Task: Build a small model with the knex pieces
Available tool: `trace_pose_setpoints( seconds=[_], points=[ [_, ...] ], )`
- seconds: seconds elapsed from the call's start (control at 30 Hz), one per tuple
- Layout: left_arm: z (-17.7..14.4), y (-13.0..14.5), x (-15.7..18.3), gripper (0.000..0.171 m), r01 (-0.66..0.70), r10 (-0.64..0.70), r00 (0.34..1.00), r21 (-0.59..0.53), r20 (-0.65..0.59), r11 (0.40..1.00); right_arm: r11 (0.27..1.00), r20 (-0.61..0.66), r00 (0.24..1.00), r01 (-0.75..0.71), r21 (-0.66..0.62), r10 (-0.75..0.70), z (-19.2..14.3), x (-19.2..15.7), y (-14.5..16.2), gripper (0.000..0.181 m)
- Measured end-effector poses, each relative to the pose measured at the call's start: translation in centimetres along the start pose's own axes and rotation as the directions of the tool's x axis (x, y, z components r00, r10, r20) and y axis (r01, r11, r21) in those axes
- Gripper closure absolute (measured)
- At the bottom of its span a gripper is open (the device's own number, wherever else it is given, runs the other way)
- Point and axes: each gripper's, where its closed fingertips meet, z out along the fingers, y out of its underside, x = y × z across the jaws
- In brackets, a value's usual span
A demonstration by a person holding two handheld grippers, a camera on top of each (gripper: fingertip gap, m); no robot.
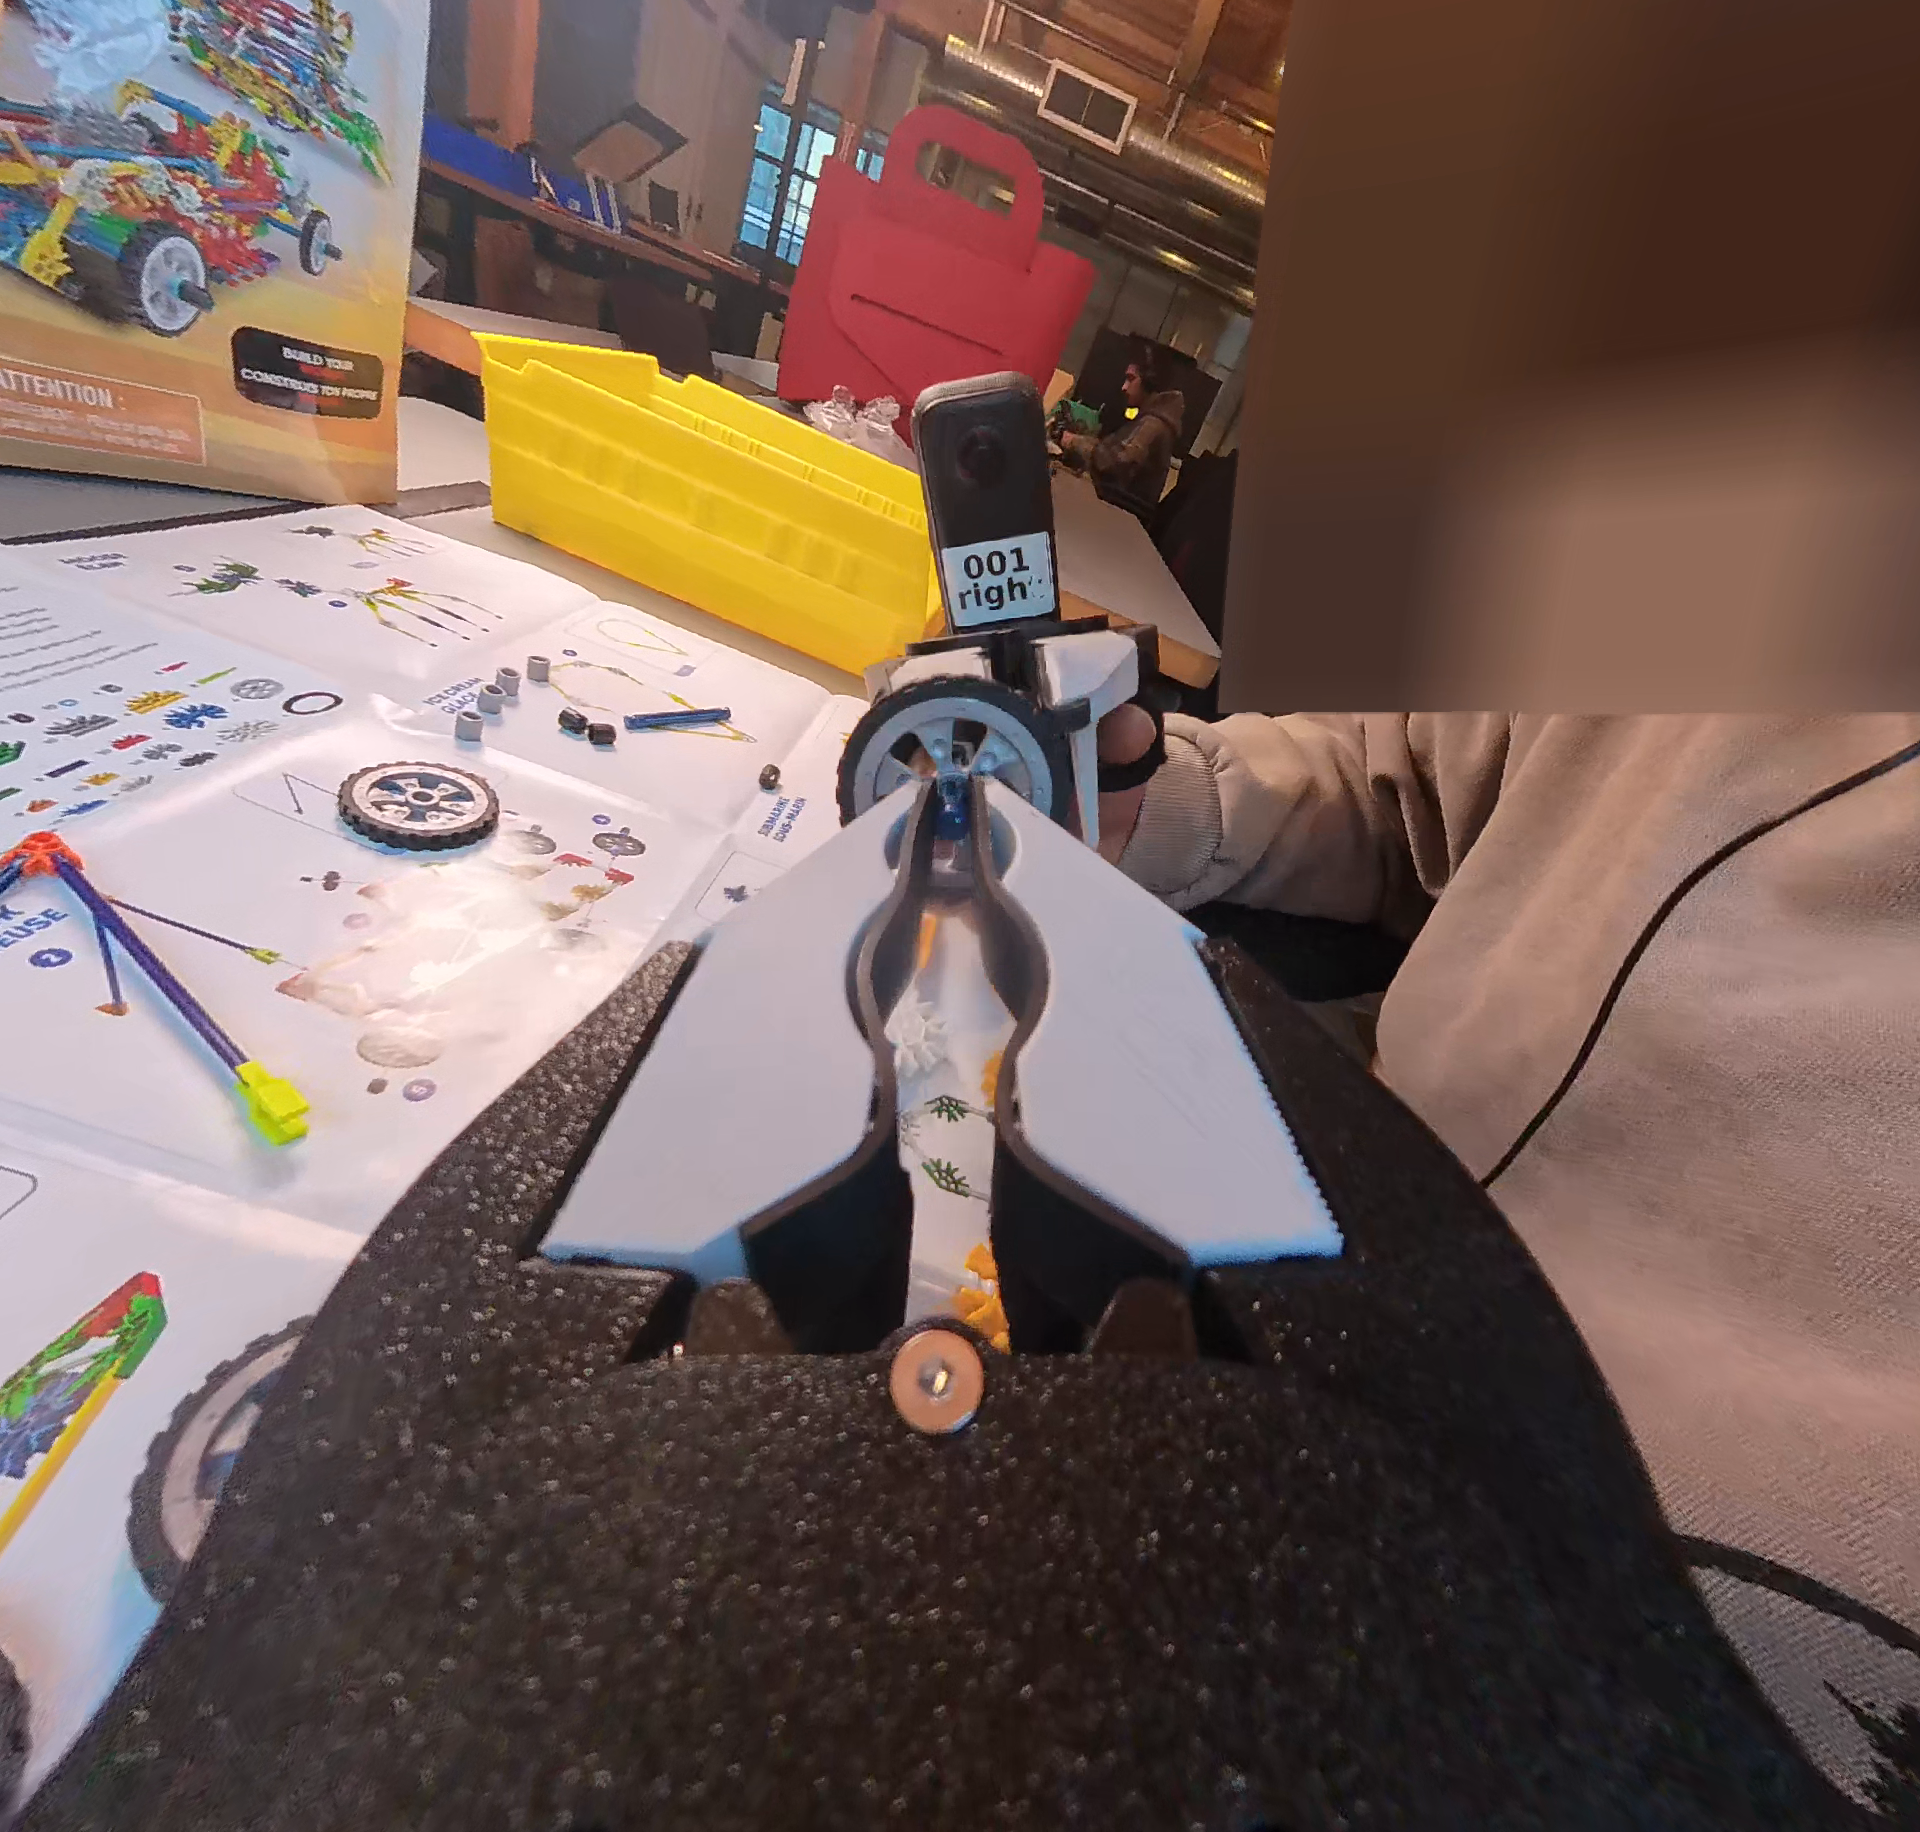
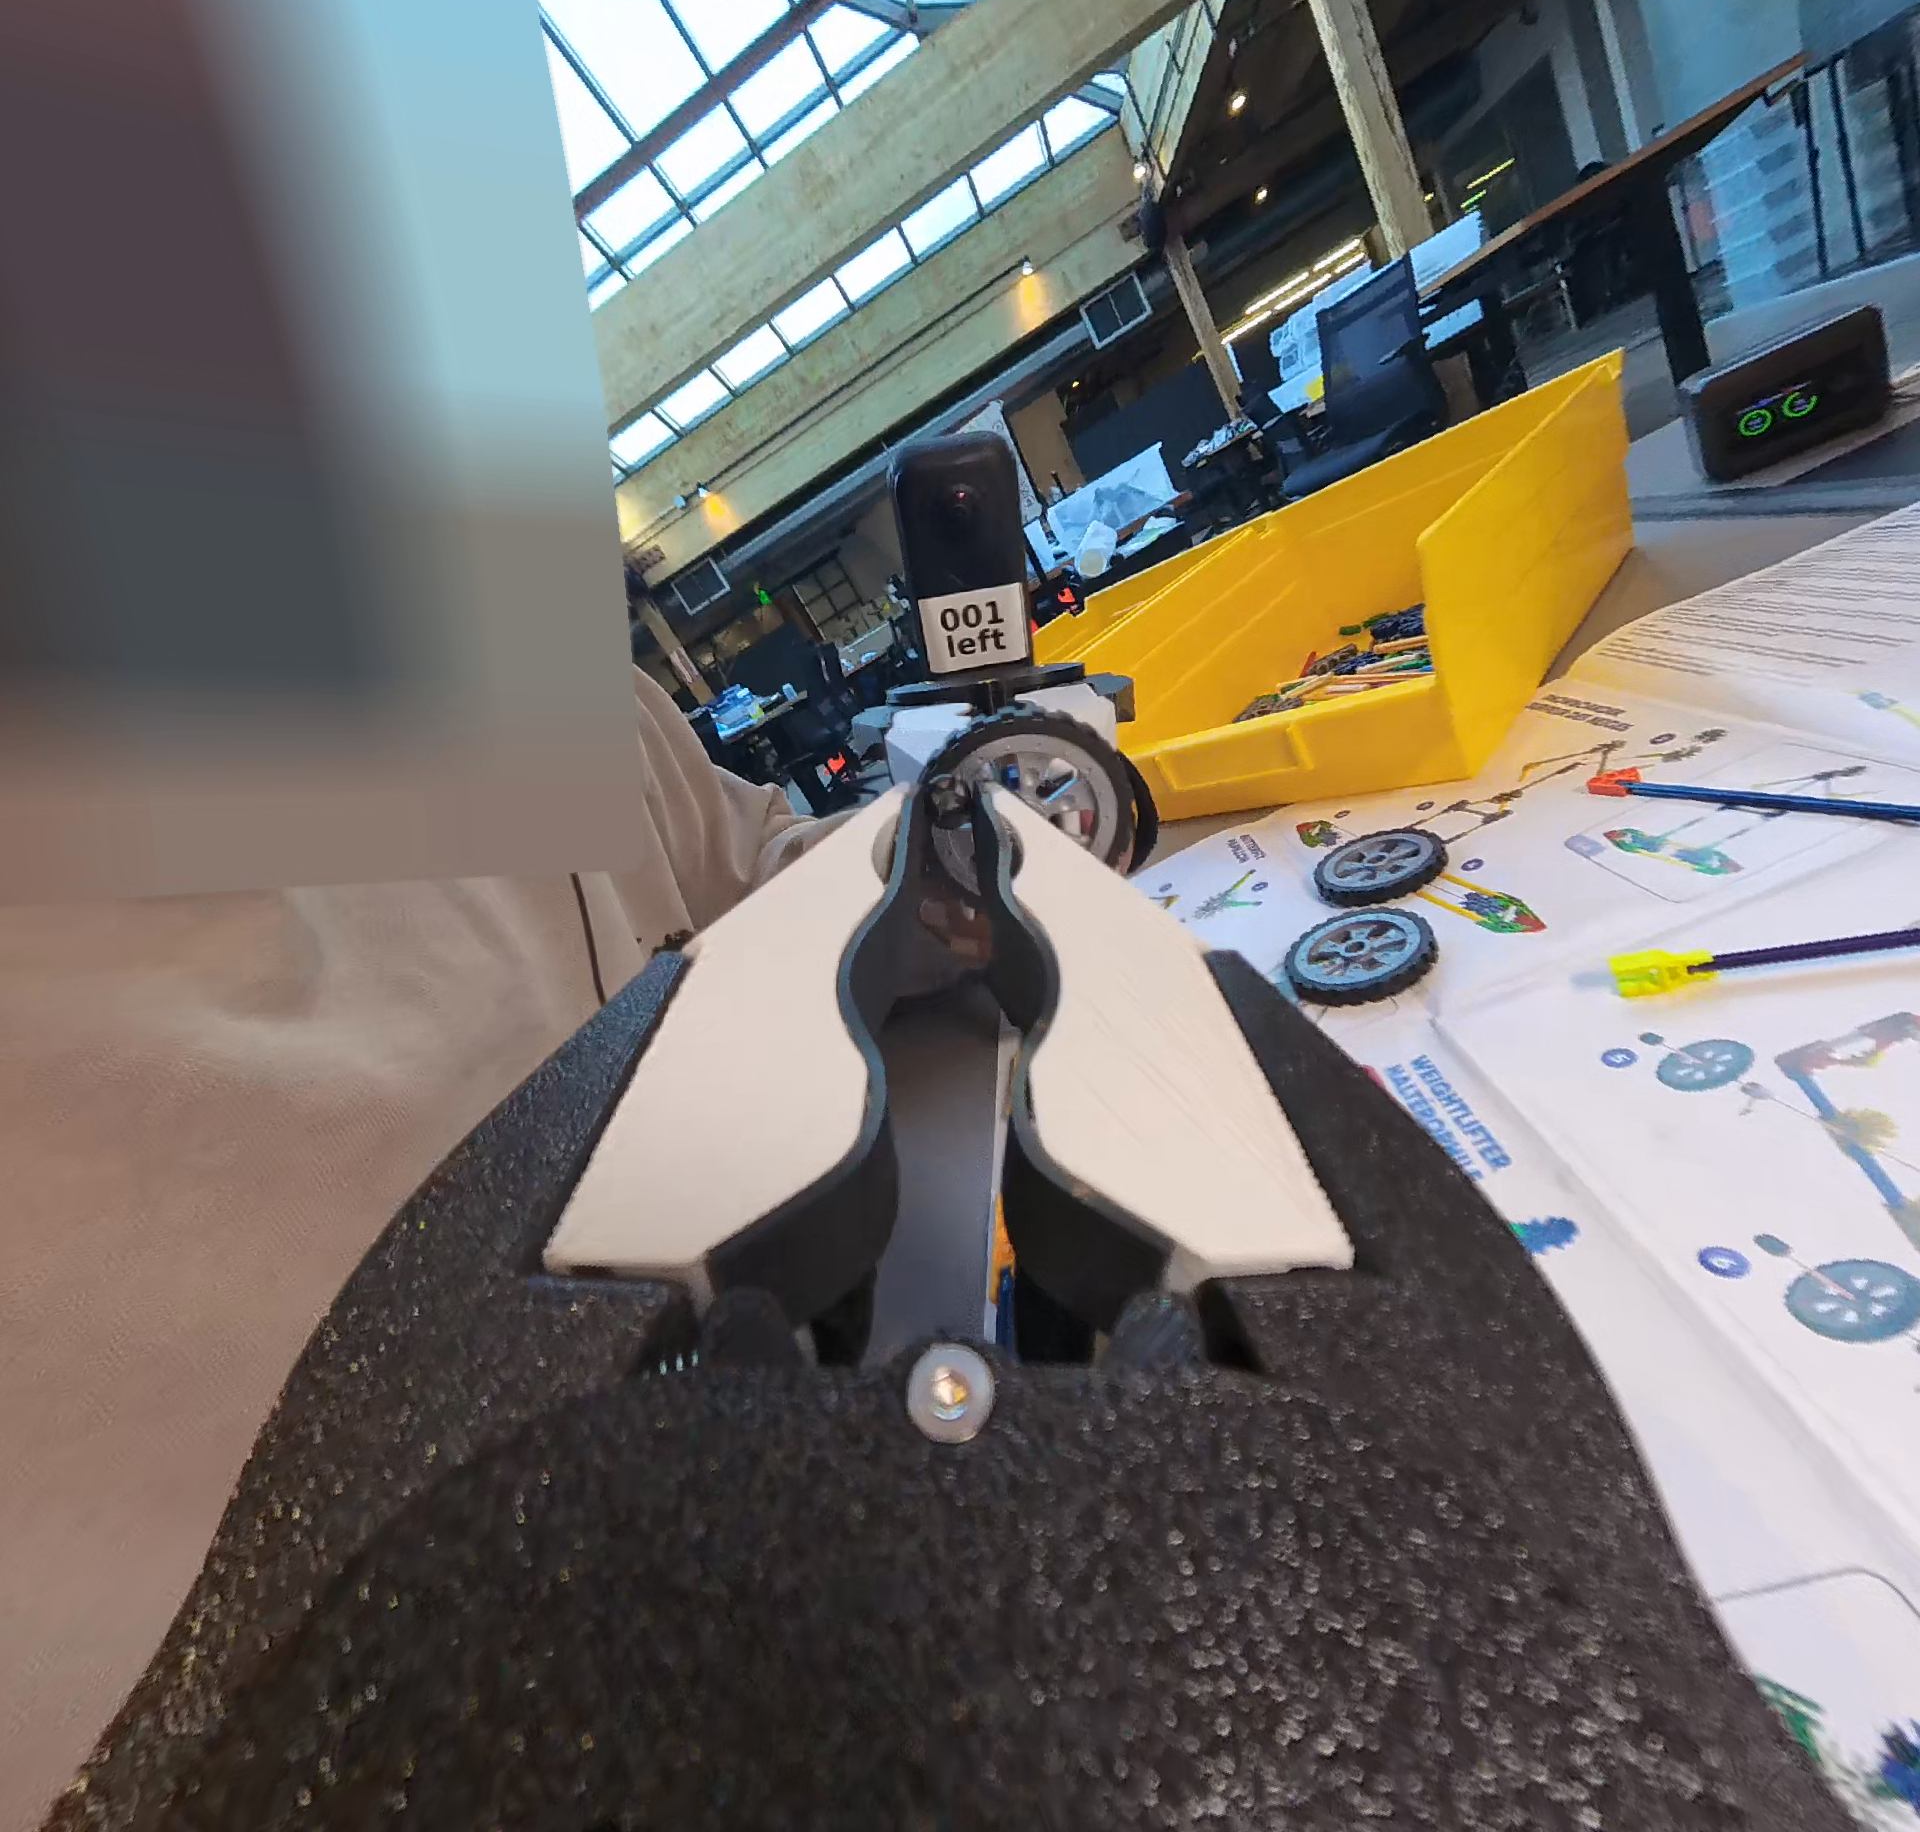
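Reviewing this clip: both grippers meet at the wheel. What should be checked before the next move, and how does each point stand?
1. Left gripper shut on the blue rod: ok.
2. Rod end lined up with the hub of the wheel: ok.
3. Rod fully seated in the hub: cannot tell.
4. Right gripper tips closed at the hub, but what they pinch: cannot tell.
5. Spare wheels lie flat on the instruction sheet, apart from both grippers: ok.
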Motion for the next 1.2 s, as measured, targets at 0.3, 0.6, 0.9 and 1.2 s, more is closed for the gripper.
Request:
trace_pose_setpoints(
  seconds=[0.3,0.6,0.9,1.2],
  points=[
    [0.0,0.4,-0.6,0.169,0.034,-0.034,0.999,-0.006,0.01,0.999,1.0,-0.054,0.999,-0.004,-0.013,0.004,-0.7,1.5,0.1,0.174],
    [-0.1,0.1,-0.7,0.169,0.032,-0.032,0.999,0.013,0.019,0.999,0.999,-0.07,0.997,0.034,-0.002,-0.034,-0.7,1.4,-0.2,0.174],
    [-0.9,-2.2,-0.4,0.169,0.081,-0.081,0.997,0.151,-0.007,0.985,0.992,-0.082,0.997,0.012,0.126,-0.001,-1.1,1.4,-2.2,0.174],
    [-1.2,-3.6,0.2,0.169,0.09,-0.09,0.996,0.23,-0.011,0.969,0.963,-0.02,0.993,-0.108,0.245,0.116,-0.5,0.9,-3.1,0.175]
  ],
)
